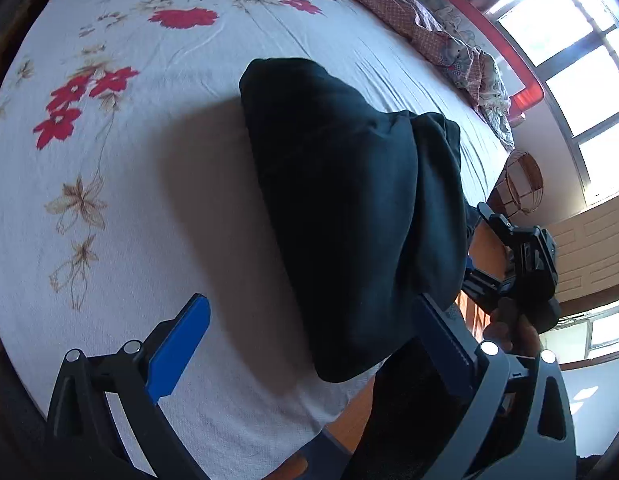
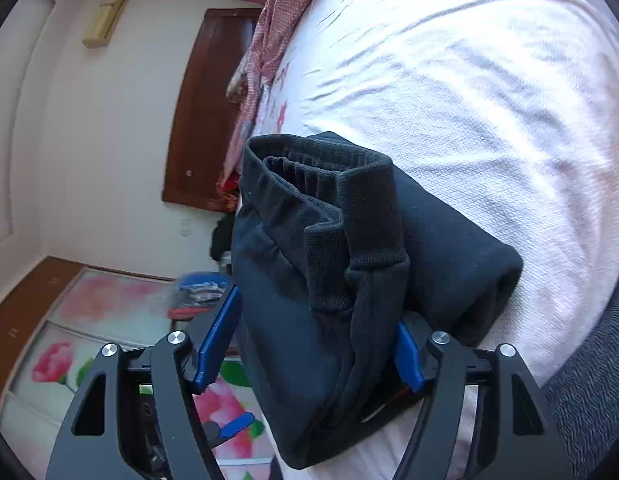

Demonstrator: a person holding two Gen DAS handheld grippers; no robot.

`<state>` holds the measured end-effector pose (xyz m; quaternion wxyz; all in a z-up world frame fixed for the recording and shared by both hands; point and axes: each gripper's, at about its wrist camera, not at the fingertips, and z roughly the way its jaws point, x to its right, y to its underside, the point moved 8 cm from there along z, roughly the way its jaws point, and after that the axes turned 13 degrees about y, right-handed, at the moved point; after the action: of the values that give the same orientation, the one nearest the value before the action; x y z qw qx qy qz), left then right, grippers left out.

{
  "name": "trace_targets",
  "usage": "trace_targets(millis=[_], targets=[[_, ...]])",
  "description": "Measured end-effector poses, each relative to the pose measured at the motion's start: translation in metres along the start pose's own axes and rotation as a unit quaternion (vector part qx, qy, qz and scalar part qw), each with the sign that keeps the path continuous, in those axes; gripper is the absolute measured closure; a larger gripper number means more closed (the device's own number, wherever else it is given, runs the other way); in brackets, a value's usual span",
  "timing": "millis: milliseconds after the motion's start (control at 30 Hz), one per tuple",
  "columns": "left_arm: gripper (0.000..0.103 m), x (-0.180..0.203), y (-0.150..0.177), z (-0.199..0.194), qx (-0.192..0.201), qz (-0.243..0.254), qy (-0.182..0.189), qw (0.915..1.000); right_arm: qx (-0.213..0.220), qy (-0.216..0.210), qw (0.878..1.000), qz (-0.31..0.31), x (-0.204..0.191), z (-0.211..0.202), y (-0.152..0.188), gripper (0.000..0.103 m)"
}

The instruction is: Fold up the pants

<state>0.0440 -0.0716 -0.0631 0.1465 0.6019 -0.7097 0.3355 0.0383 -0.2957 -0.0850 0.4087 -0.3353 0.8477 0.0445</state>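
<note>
Pants (image 1: pixel 349 216) are sitting folded into a thick dark bundle on the bed (image 1: pixel 149 200), near its edge. From the right wrist view the bundle (image 2: pixel 349 288) is showing its ribbed waistband and a ribbed cuff stacked on top, with the rounded fold lying against the sheet.

Your left tool (image 1: pixel 309 344) is standing wide. One blue finger is hovering over bare sheet, clear of the fabric; the other is sitting at the bundle's near edge, partly covered by cloth, so you're not gripping anything there as far as the left wrist view shows. The bundle is casting a broad shadow on the sheet toward the free finger.

Your right tool (image 2: pixel 313 348) is straddling the near end of the bundle. One blue finger is lying along the outer side, the other is tucked against the fabric on the bed side. The fingers are spread about as wide as the bundle is thick, and I cannot tell whether they're pinching it or just sitting beside it. The left wrist view is showing that right tool (image 1: pixel 521 264) at the bed's edge beyond the pants, with your hand (image 1: pixel 509 328) on its handle; its tips are hidden behind the cloth.

A pink checked blanket (image 1: pixel 409 12) is lying crumpled along the far side of the bed. The sheet is printed with red flowers (image 1: pixel 183 18).
</note>
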Motion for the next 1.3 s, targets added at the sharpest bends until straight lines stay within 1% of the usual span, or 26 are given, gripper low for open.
trace_targets(millis=[67,100,133,167,267,333,400,433,467,500,533,600,733,800,900,933,1000,1033,1067,1133,1167,1233,1267,1300], targets=[[0.002,0.004,0.001,0.004,0.009,0.002,0.007,0.9999,0.042,0.019,0.999,0.001,0.001,-0.025,-0.007,0.034],[0.002,0.008,0.000,0.005,0.012,0.010,0.007,0.9998,0.061,0.018,0.998,-0.004,0.000,-0.038,-0.011,0.034],[0.002,0.010,-0.002,0.007,0.014,0.016,0.006,0.9998,0.068,0.000,0.998,-0.017,-0.006,-0.045,-0.014,0.034],[0.002,0.013,-0.004,0.010,0.013,0.018,0.008,0.9997,0.060,-0.005,0.998,-0.031,-0.009,-0.049,-0.016,0.034],[0.002,0.027,-0.005,0.017,0.011,0.012,0.034,0.9993,0.044,-0.031,0.997,-0.047,-0.018,-0.048,-0.021,0.034],[0.002,0.035,-0.005,0.017,0.011,0.019,0.038,0.9990,0.048,-0.017,0.996,-0.067,-0.023,-0.047,-0.012,0.034],[0.002,0.038,-0.004,0.015,0.014,0.021,0.043,0.9988,0.040,-0.006,0.996,-0.076,-0.034,-0.028,-0.013,0.034],[0.002,0.038,-0.004,0.013,0.014,0.021,0.045,0.9987,0.038,0.007,0.996,-0.077,-0.024,-0.024,-0.009,0.034],[0.002,0.037,-0.004,0.012,0.014,0.020,0.044,0.9988,0.039,0.016,0.996,-0.083,-0.023,-0.022,-0.008,0.034],[0.002,0.034,-0.004,0.011,0.014,0.017,0.041,0.9989,0.041,0.026,0.995,-0.092,-0.016,-0.031,-0.004,0.034],[0.002,0.032,-0.003,0.010,0.014,0.013,0.041,0.9990,0.044,0.045,0.993,-0.102,-0.015,-0.026,-0.003,0.034],[0.002,0.026,-0.004,0.009,0.015,0.004,0.039,0.9991,0.047,0.066,0.990,-0.118,-0.010,-0.031,0.001,0.034],[0.002,0.020,-0.003,0.009,0.015,-0.010,0.041,0.9990,0.057,0.105,0.981,-0.154,-0.014,-0.025,0.004,0.035],[0.002,0.019,-0.003,0.010,0.012,-0.012,0.041,0.9990,0.068,0.128,0.973,-0.180,-0.018,-0.024,0.007,0.038],[0.002,0.021,-0.002,0.013,0.009,-0.012,0.043,0.9990,0.088,0.169,0.956,-0.224,-0.026,-0.023,0.008,0.048],[0.002,0.021,-0.001,0.014,0.006,-0.012,0.043,0.9990,0.096,0.184,0.948,-0.243,-0.029,-0.023,0.009,0.058],[0.002,0.022,0.000,0.016,0.003,-0.012,0.043,0.9990,0.105,0.211,0.931,-0.278,-0.036,-0.018,0.008,0.058],[0.002,0.022,0.000,0.017,0.002,-0.012,0.044,0.9990,0.103,0.228,0.924,-0.290,-0.036,-0.014,0.008,0.058],[0.002,0.022,0.001,0.018,0.001,-0.013,0.043,0.9990,0.094,0.239,0.920,-0.295,-0.034,-0.008,0.008,0.058],[0.002,0.022,0.001,0.019,-0.001,-0.017,0.045,0.9988,0.092,0.248,0.922,-0.284,-0.031,-0.005,0.005,0.058],[0.002,0.022,0.001,0.018,0.000,-0.018,0.046,0.9988,0.092,0.256,0.916,-0.295,-0.031,-0.002,0.005,0.058],[0.002,0.021,0.000,0.018,0.002,-0.018,0.043,0.9989,0.094,0.271,0.897,-0.335,-0.034,0.004,0.010,0.059],[0.002,0.020,0.000,0.018,0.002,-0.020,0.043,0.9989,0.091,0.276,0.887,-0.358,-0.035,0.008,0.012,0.074],[0.002,0.019,0.000,0.019,0.001,-0.023,0.044,0.9988,0.089,0.270,0.883,-0.375,-0.037,0.009,0.014,0.075]])
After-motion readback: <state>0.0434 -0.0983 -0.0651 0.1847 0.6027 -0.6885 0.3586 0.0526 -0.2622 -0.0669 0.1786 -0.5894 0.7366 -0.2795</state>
